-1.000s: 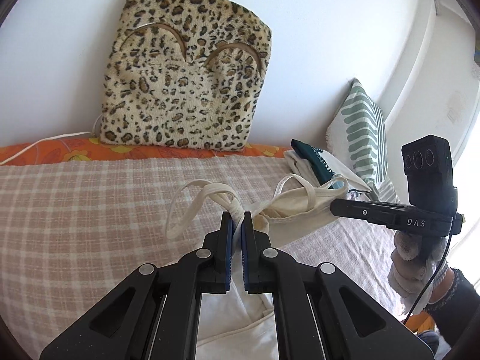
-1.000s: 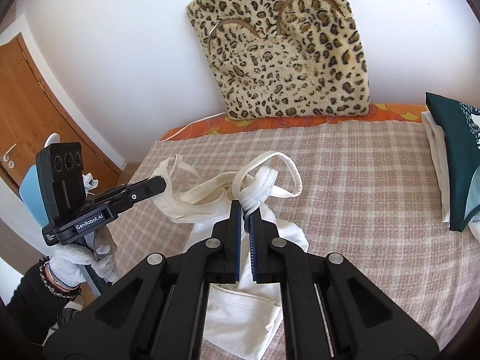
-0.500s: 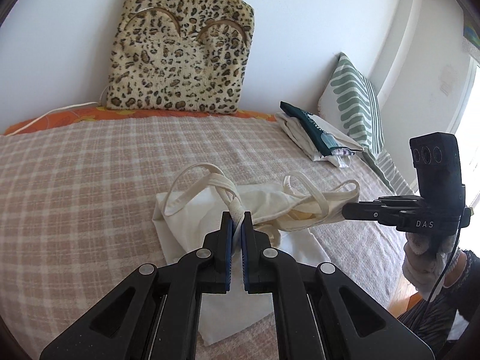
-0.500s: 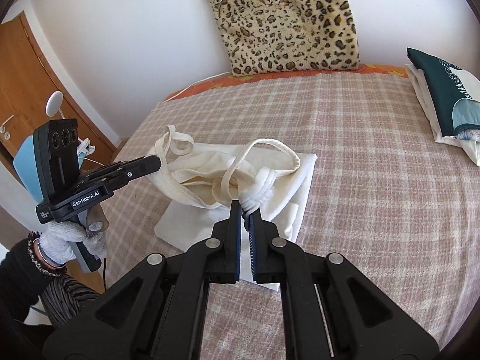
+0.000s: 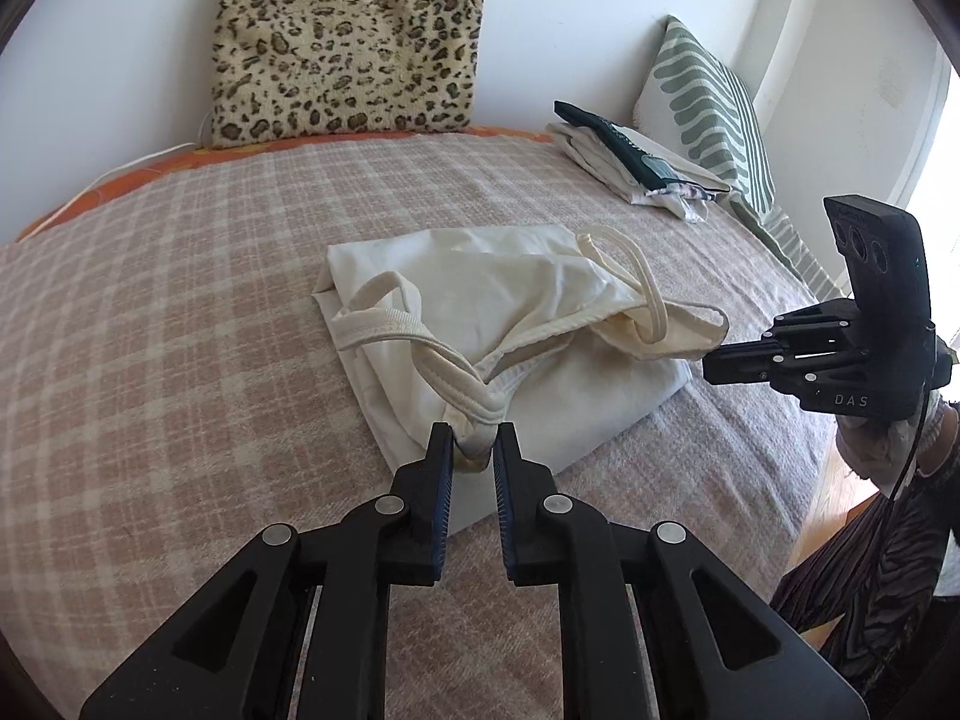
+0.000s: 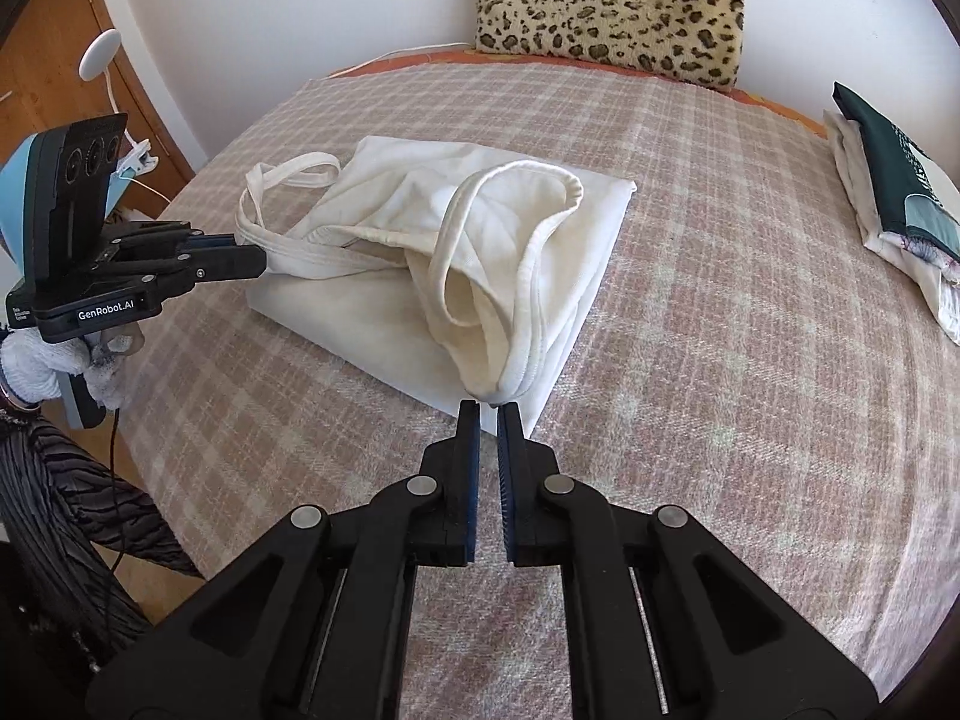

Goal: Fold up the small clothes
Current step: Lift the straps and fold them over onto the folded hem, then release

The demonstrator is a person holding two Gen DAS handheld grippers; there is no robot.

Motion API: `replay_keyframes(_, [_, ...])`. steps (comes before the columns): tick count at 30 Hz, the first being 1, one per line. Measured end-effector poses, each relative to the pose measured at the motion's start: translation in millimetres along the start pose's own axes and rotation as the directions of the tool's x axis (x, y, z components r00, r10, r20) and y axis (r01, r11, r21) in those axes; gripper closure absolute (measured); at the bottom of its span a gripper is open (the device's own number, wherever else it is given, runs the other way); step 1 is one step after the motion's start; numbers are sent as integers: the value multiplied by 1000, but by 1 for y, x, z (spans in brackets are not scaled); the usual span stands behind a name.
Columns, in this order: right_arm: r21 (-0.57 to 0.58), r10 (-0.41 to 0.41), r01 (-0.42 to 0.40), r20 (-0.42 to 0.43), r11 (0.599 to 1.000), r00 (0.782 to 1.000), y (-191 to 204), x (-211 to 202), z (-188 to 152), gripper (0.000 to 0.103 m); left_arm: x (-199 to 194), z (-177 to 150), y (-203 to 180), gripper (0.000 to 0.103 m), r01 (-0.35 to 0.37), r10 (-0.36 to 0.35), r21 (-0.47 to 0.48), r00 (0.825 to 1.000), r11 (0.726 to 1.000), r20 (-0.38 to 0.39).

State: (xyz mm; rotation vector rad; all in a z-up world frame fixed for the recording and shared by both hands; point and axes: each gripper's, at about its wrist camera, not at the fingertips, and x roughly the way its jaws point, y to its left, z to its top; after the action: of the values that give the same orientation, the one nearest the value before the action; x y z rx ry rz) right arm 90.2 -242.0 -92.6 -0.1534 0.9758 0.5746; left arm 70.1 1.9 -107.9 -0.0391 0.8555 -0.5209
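Observation:
A cream tank top lies folded on the checked blanket, straps toward me; it also shows in the right wrist view. My left gripper has its jaws slightly apart, with a bunched strap end sitting between the tips. My right gripper has its jaws a narrow gap apart at the other strap corner, the cloth just beyond the tips. Each gripper shows in the other's view, the right one at the garment's right corner and the left one at its left strap.
A leopard-print cushion leans on the wall behind. A pile of folded clothes and a striped pillow lie at the right. The bed edge is near me, with a wooden door at left.
Both grippers lowered the raised top onto the blanket, folding it over. The jaws of both have parted from shut, loosening their hold on the straps.

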Motion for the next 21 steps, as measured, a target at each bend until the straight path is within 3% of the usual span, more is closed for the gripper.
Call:
replay_keyframes(2, [20, 56, -56, -2, 998, 998, -5, -10, -4, 96, -8, -8, -3, 91, 20, -20, 14, 1000, 1000, -18])
replay_keyframes(5, [60, 111, -116, 68, 992, 991, -12, -28, -6, 94, -21, -15, -7, 91, 73, -73, 13, 996, 997, -46])
replay_keyframes(10, [113, 54, -67, 111, 991, 992, -20, -25, 10, 74, -47, -7, -19, 91, 74, -76, 65, 997, 995, 23])
replay_keyframes(14, [114, 30, -38, 69, 993, 997, -19, -6, 19, 73, -46, 7, -6, 77, 44, -44, 14, 997, 999, 57])
replay_keyframes(21, [76, 7, -14, 95, 997, 995, -10, -9, 18, 73, -36, 20, 13, 77, 0, 5, -55, 997, 998, 82])
